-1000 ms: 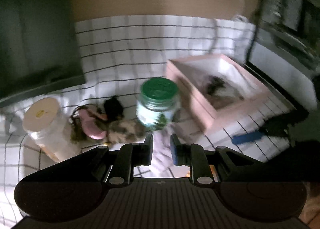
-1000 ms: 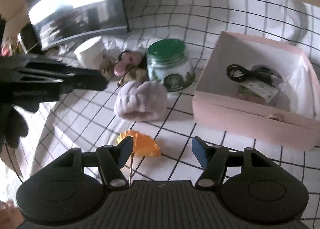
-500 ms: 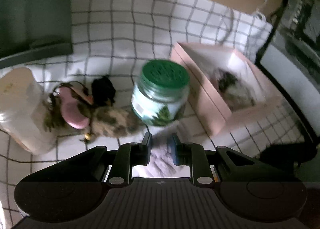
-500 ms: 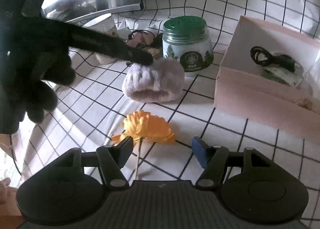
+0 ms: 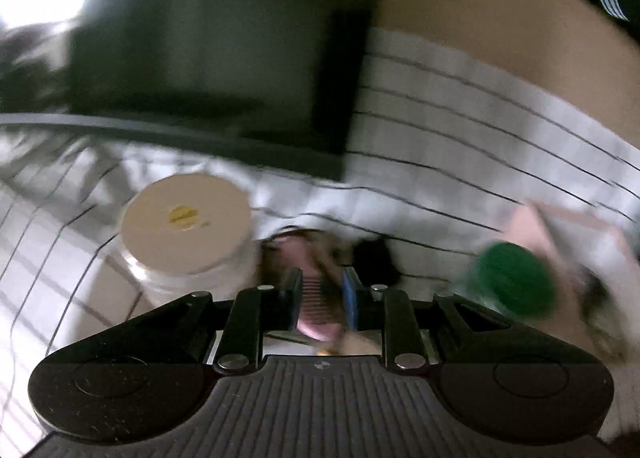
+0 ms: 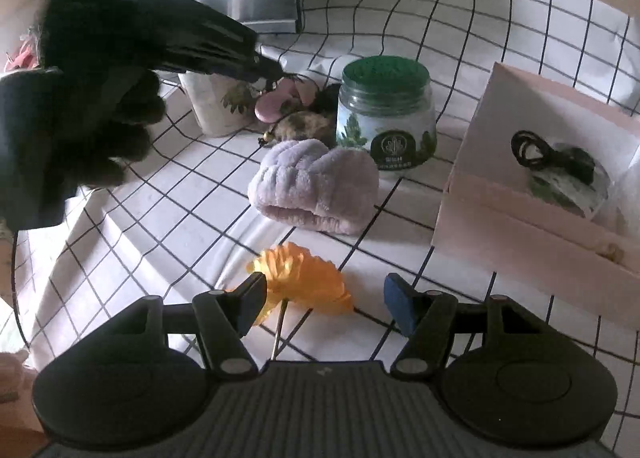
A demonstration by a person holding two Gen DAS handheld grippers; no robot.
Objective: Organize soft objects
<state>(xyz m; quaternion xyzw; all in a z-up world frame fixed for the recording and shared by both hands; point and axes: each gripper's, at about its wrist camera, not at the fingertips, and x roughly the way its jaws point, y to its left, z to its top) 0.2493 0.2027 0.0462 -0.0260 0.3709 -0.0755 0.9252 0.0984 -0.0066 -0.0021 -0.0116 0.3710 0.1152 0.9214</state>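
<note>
The left claw (image 5: pixel 322 300) is down over a small cluster of soft accessories behind the lavender plush headband (image 6: pixel 314 186). Its jaws stand narrow, with a glossy pink oval hair clip (image 5: pixel 316 314) between the blue pads (image 5: pixel 349 298); the picture is too blurred to tell whether the pads already press on it. From the right wrist view the black fingertips reach the same clip, which lies beside a mottled brown furry scrunchie (image 6: pixel 304 124) with a tiny bell.

To do this step well, I would judge that the pads should close across the clip's narrow body, not its slick rounded end, and lift straight up so that the dark elastic loops tangled there do not drag the furry scrunchie along. The white cylindrical tub (image 5: pixel 186 224) touches the cluster on one side, and the glass jar with the green lid (image 6: pixel 386 110) stands near on the other, so a sideways sweep risks a knock.

The right claw (image 6: pixel 324 304) hovers spread wide and empty over an orange fabric flower (image 6: pixel 308 282) with crinkled petals and a thin stem. The pink cardboard box (image 6: pixel 520 226), the likely destination, stands open to the right on the bench under a white cloth with a black grid (image 6: pixel 168 226), already holding a coiled black cord and a few small items.
</note>
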